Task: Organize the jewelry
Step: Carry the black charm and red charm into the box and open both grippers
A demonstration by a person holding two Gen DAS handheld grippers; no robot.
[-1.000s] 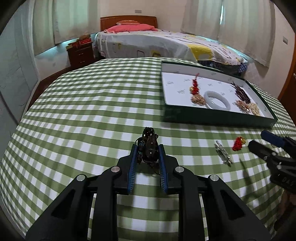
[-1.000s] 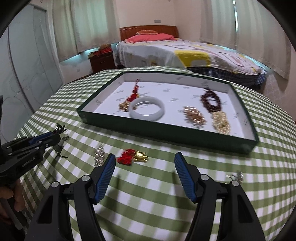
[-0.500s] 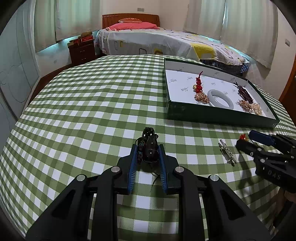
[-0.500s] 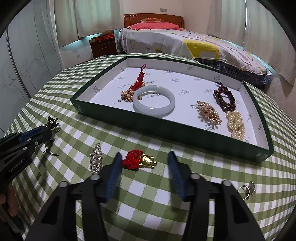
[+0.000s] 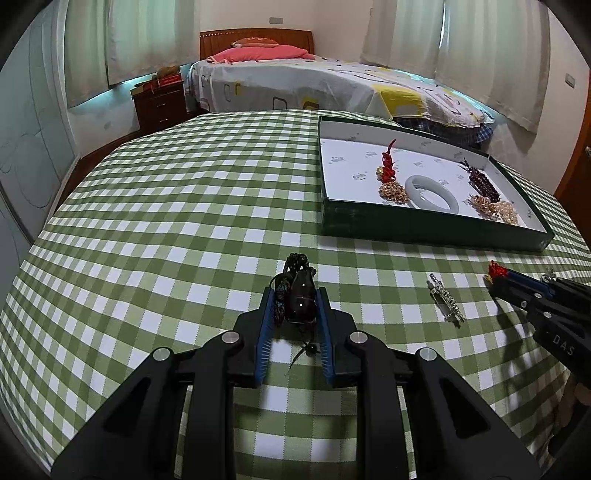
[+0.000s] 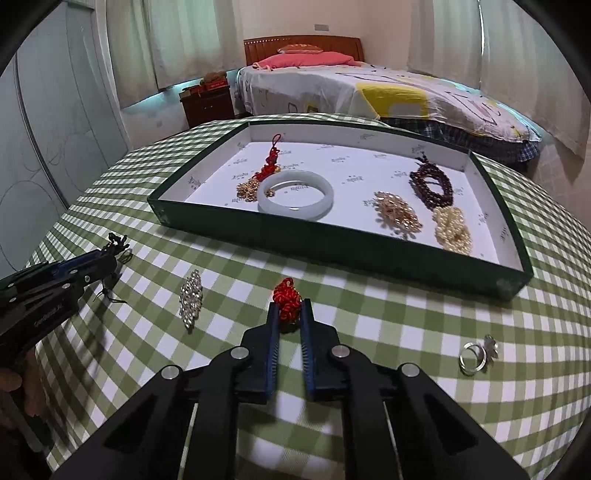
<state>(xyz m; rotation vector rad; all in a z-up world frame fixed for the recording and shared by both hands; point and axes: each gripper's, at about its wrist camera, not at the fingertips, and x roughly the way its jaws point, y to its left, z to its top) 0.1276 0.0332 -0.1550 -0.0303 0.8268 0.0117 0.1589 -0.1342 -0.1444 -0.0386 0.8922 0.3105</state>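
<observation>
Left tool [image 5: 295,299]: matte black plastic frame, two angular arms with triangular cut-outs, four round silver screw heads. Fingers [image 5: 265,325] lined with ribbed blue pads. Right tool [image 6: 290,314]: same build, same blue pads; side lettering reads "DAS" in white. Left tool's side shows faint grey lettering, unreadable.

A home bedroom: made bed [image 6: 369,88] with wooden headboard [image 6: 303,42] and pink pillow [image 6: 306,58], dark wooden nightstand [image 5: 159,104] beside it, pale curtains [image 5: 140,33] over the windows, green-checked cloth on the worktop [image 5: 184,206].
</observation>
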